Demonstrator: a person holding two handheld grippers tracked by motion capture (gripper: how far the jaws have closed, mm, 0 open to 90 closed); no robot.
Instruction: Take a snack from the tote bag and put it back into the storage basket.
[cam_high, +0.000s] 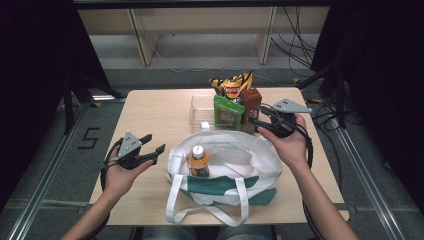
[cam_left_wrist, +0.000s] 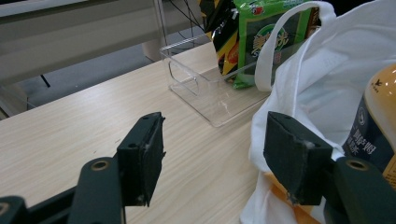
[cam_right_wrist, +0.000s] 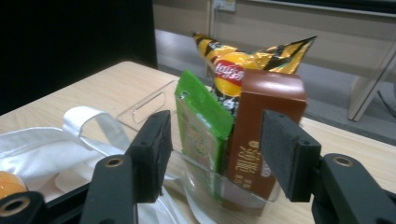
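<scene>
Packing run: snacks go from the bin (cam_high: 200, 107) into the bag (cam_high: 235, 167). One bottle (cam_high: 199, 161) already stands in the bag, so I judge this the fetch step for the next item.

Left claw (cam_high: 154, 148): jaws wide, nothing between them. My left hand (cam_high: 120, 172) rests at the left of the table (cam_high: 150, 112), palm up, the claw pointing right toward the bag rim. In the left gripper view the left claw (cam_left_wrist: 212, 154) sits just beside the white cloth, not touching it as far as I can tell.

Bag: middle of the table, near edge, mouth open, handles loose.

Bin: just behind the bag. In it stand the green packet (cam_high: 228, 111), the chips (cam_high: 233, 86) behind, and the brown box (cam_high: 251, 103) at the right.

Right claw (cam_high: 256, 122): jaws wide, empty, aimed at the bin from the right. My right hand (cam_high: 289, 142) is beside the bag's far right corner, forearm slanting in from the bottom right. In the right gripper view the right claw (cam_right_wrist: 215, 154) frames the green packet (cam_right_wrist: 201, 122) and brown box (cam_right_wrist: 261, 135), both a little ahead of the pads.

Next move, as I judge it: advance, centre on one item only, close, lift clear of the bin wall.
</scene>
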